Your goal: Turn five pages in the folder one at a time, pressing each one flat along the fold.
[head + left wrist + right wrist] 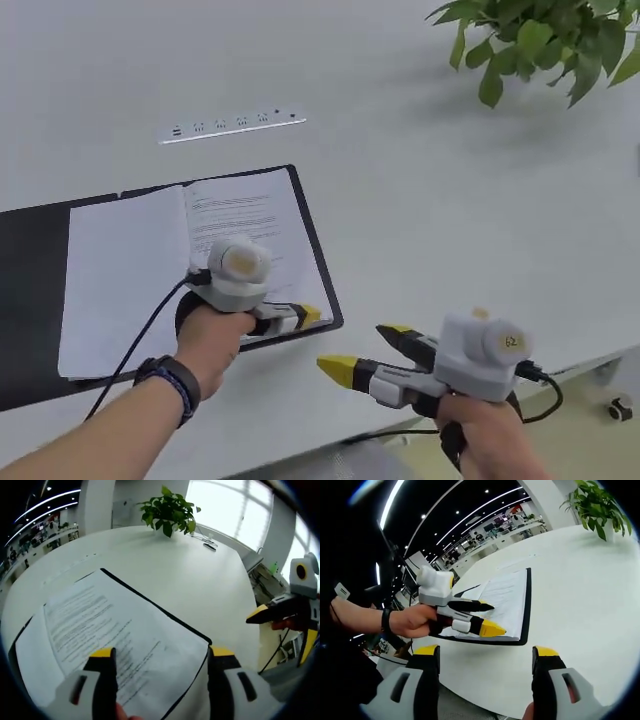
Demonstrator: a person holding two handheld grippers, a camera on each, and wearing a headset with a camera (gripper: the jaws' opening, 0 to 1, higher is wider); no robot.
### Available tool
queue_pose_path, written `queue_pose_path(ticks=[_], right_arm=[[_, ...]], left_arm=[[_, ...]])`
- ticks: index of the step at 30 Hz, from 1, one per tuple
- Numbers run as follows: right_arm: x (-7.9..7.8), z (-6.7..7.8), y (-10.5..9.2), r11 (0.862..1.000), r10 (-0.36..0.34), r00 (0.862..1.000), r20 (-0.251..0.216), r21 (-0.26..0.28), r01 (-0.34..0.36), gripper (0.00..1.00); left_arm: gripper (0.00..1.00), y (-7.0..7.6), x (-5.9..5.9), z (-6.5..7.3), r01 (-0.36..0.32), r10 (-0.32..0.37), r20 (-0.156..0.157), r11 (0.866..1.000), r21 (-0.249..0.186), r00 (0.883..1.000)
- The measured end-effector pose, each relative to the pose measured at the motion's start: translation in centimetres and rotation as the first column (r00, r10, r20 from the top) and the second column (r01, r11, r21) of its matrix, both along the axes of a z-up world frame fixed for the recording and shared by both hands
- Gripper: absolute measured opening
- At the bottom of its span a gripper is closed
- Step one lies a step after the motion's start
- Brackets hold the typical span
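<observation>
A black folder (318, 262) lies open on the white table, with a printed page (245, 212) on its right half and a blank white sheet (125, 270) on its left. My left gripper (305, 318) hovers at the folder's near right corner. It is open (162, 652): one jaw is over the printed page (115, 630), the other past the folder's edge. My right gripper (362, 348) is to the right of the folder, near the table's front edge, and points left at it. It is open (486, 651) with nothing between its jaws.
A white power strip (232, 125) lies on the table behind the folder. A leafy potted plant (545, 45) stands at the far right. The table (450, 200) is bare white around the folder. A black cable trails from each gripper.
</observation>
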State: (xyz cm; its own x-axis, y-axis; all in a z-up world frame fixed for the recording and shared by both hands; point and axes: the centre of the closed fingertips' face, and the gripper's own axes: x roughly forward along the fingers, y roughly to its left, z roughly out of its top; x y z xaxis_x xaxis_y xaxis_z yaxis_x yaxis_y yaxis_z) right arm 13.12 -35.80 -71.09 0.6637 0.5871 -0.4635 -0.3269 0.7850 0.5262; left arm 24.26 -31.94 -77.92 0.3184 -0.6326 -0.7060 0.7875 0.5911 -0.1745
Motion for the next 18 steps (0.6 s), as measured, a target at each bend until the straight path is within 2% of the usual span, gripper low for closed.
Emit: queue_pose_path(ticks=[1, 4, 7, 18], right_arm=[[0.02, -0.04, -0.02, 1.0, -0.001, 1.0, -0.001, 0.0, 0.001, 0.74], [-0.02, -0.16, -0.07, 1.0, 0.001, 1.0, -0.005, -0.002, -0.001, 0.74], [-0.03, -0.36, -0.09, 1.0, 0.003, 1.0, -0.012, -0.003, -0.003, 0.74], [0.91, -0.52, 0.79, 1.0, 0.023, 1.0, -0.018, 0.001, -0.023, 0.73]], left_arm=[[0.73, 0.15, 0.18, 0.06, -0.005, 0.004, 0.029, 1.0, 0.017, 1.0], [0.71, 0.17, 0.16, -0.16, -0.006, 0.004, 0.047, 0.999, 0.034, 0.999], [0.69, 0.43, 0.07, -0.44, 0.031, -0.037, 0.083, 0.997, 0.072, 0.996], [0.63, 0.94, 0.49, -0.34, 0.048, -0.056, 0.091, 0.996, 0.079, 0.994]])
